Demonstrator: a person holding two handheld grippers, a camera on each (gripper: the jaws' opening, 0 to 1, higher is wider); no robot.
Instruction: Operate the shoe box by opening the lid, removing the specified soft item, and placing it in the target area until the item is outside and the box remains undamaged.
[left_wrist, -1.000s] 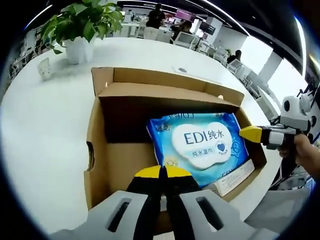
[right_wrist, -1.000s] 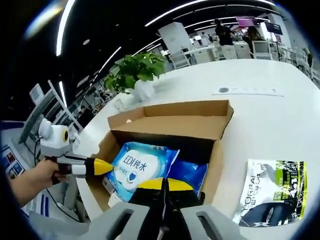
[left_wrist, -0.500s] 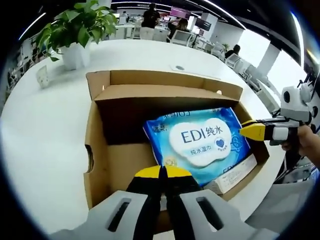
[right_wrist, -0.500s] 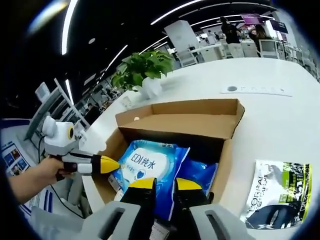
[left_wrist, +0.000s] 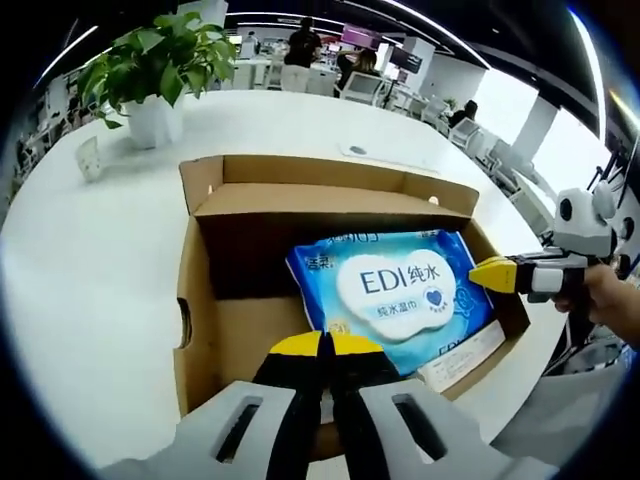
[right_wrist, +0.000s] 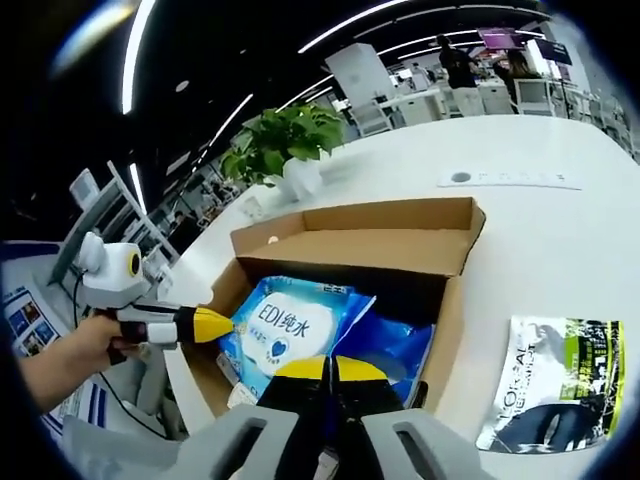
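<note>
While wipes pack (left_wrist: 397, 300) fills open box (left_wrist: 200, 300), potted plant (left_wrist: 155, 70) beyond.

A broad white table (left_wrist: 90, 260) curves away through an open-plan office. A potted plant (left_wrist: 155, 60) in a white pot stands on it. Behind are more white desks (right_wrist: 470, 100) and chairs (left_wrist: 362, 88), with people standing. Long light strips (right_wrist: 340, 22) cross the dark ceiling, and bright windows (left_wrist: 560, 150) line one side.

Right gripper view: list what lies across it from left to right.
Left gripper → blue wet wipes pack → cardboard box's right wall → black-and-green sachet on the white table.
</note>
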